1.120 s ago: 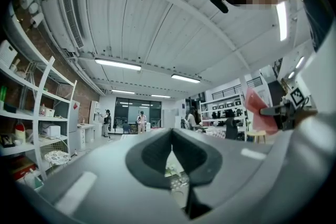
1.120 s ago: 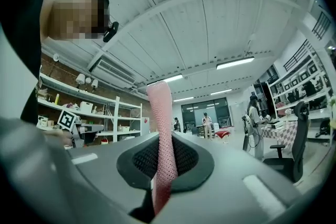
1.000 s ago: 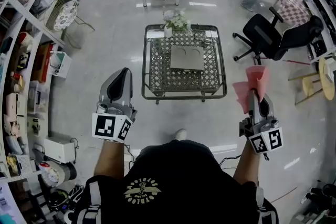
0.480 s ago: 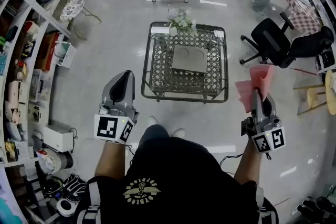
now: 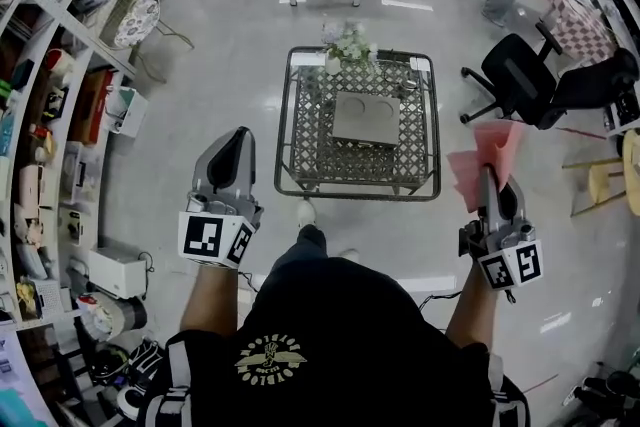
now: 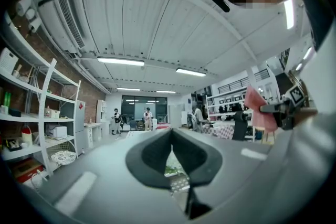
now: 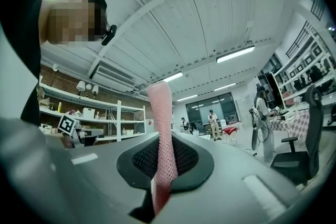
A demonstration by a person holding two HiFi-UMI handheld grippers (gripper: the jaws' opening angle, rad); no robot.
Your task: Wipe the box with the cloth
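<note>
Black short-sleeved shirt with a yellow round emblem. Grey-striped straps at both shoulders. Left gripper and right gripper: grey shells, black pads, each with a white cube bearing black square markers.

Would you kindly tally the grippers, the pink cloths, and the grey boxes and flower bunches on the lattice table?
Handheld two-jaw grippers: 2 (left gripper, right gripper)
Pink mesh cloth: 1
Flat grey box: 1
Bunch of white flowers: 1
Total: 5
</note>
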